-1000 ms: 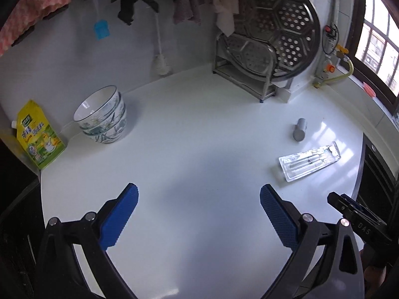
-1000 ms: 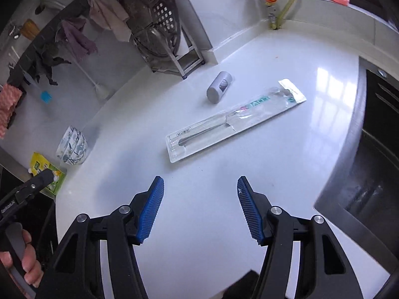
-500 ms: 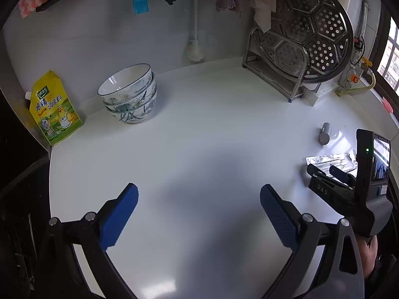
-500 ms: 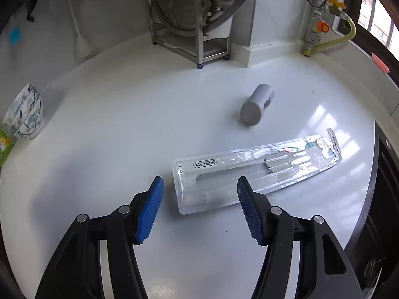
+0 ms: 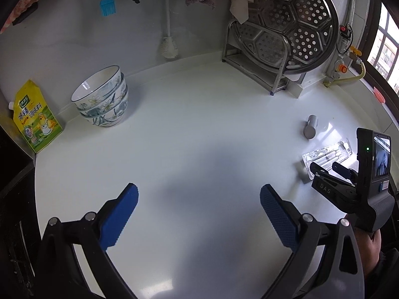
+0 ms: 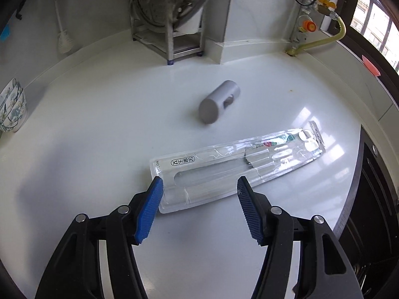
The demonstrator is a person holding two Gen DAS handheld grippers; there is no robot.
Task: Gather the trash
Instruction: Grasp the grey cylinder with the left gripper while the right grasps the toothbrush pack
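Right hand-held gripper [image 6: 198, 183] has closed in since the earlier frame; its jaws, half-wide and empty, straddle the near end of the clear blister pack [image 6: 232, 165]. Pack lies flat on the white surface [image 6: 99, 129], grey cylinder [image 6: 219, 104] just beyond. Risk: pads skid over thin slick plastic and push it along instead of pinching.

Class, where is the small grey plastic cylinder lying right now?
In the right wrist view, the small grey plastic cylinder lies on its side on the white counter, just beyond the clear plastic blister pack, before the steel rack.
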